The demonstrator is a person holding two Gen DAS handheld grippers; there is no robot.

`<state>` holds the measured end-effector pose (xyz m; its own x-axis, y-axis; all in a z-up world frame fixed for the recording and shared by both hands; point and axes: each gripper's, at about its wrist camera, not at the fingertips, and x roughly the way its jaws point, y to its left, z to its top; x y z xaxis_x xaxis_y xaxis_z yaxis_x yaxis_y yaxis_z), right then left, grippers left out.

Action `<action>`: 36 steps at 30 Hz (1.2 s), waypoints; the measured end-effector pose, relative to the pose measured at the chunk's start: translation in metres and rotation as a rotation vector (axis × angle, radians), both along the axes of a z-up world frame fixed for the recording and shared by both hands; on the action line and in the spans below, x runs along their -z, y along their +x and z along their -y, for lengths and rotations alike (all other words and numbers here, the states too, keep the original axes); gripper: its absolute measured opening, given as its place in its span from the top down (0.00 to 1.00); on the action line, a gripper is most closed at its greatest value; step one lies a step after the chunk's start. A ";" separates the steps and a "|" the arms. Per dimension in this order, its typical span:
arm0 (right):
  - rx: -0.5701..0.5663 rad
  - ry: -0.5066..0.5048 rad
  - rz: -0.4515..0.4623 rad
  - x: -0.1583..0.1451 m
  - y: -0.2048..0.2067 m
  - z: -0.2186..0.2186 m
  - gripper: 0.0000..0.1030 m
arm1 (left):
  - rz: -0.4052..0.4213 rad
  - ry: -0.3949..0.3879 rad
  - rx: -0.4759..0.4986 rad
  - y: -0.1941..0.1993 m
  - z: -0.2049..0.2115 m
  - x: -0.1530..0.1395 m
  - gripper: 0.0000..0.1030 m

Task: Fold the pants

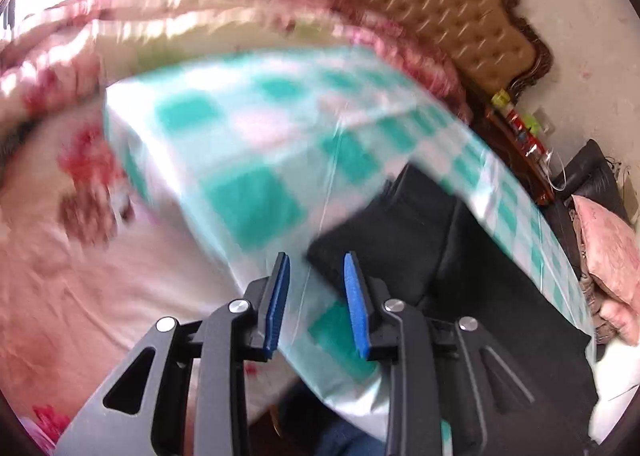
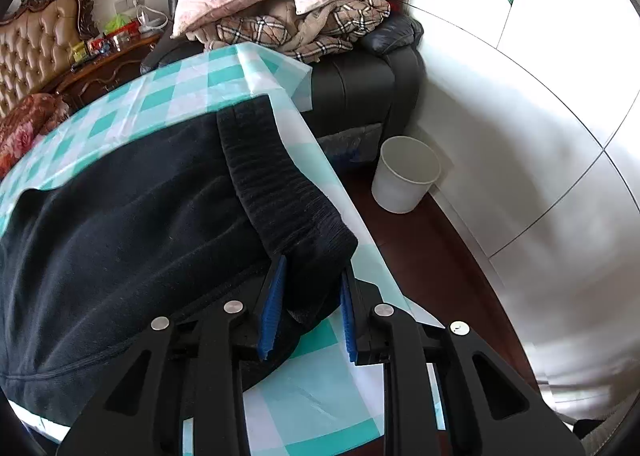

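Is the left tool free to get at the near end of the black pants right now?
Probably yes. The left tool stands open with nothing between its pads, and the pants lie uncovered on the checked cloth just ahead. The blurred view leaves this uncertain.

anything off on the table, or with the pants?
Nothing spilled or damaged. The black pants lie bunched, their ribbed waistband at the edge of the checked tablecloth, a corner between the right gripper pads. Left view is motion-blurred.

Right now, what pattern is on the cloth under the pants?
A teal, pale-blue and white check on the tablecloth, clearest in the right wrist view.
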<state>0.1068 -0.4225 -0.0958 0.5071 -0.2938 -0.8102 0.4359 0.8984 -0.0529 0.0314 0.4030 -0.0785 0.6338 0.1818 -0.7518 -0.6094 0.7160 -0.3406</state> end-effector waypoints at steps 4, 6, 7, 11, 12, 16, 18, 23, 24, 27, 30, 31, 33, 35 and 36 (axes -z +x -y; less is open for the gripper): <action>0.057 -0.060 0.049 -0.018 -0.011 0.001 0.33 | 0.052 0.199 0.229 0.040 0.041 -0.032 0.72; 0.072 -0.086 0.078 -0.027 -0.015 0.001 0.33 | 0.095 0.239 0.387 0.070 0.064 -0.036 0.69; 0.073 -0.072 0.089 -0.029 -0.016 0.002 0.33 | 0.092 0.262 0.447 0.087 0.073 -0.032 0.69; 0.050 -0.076 0.097 -0.036 -0.012 -0.006 0.33 | -0.099 0.329 0.546 0.146 0.083 0.011 0.77; 0.036 -0.083 0.105 -0.039 -0.011 -0.010 0.32 | -0.113 0.370 0.517 0.149 0.080 0.013 0.90; -0.072 -0.102 0.152 -0.058 0.006 -0.031 0.30 | -0.123 0.414 0.345 0.143 0.068 0.002 0.52; -0.172 -0.087 0.169 -0.064 0.027 -0.054 0.30 | -0.073 0.412 0.329 0.132 0.076 -0.005 0.52; -0.481 -0.142 0.125 -0.042 0.092 -0.148 0.35 | 0.023 0.432 0.421 0.121 0.123 -0.020 0.51; -0.515 -0.147 0.106 -0.034 0.106 -0.164 0.36 | 0.033 0.428 0.435 0.118 0.131 -0.019 0.51; -0.572 -0.111 0.061 -0.004 0.143 -0.193 0.36 | 0.035 0.436 0.472 0.111 0.151 -0.014 0.51; -0.568 -0.144 -0.036 0.031 0.169 -0.201 0.36 | 0.035 0.421 0.490 0.101 0.162 -0.009 0.47; -0.560 -0.152 -0.045 0.034 0.170 -0.199 0.36 | 0.029 0.424 0.490 0.097 0.162 -0.008 0.46; -0.533 -0.128 -0.028 0.030 0.167 -0.193 0.36 | 0.019 0.438 0.482 0.089 0.161 -0.007 0.46; -0.503 -0.121 0.030 0.017 0.157 -0.186 0.35 | 0.021 0.433 0.463 0.084 0.158 -0.005 0.45; -0.498 -0.107 0.051 0.012 0.152 -0.183 0.35 | 0.022 0.431 0.455 0.082 0.156 -0.004 0.45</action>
<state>0.2589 -0.2393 -0.1081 0.6450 -0.0862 -0.7593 -0.0392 0.9886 -0.1455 0.1130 0.2469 -0.0741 0.7334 0.1738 -0.6572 -0.2072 0.9779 0.0273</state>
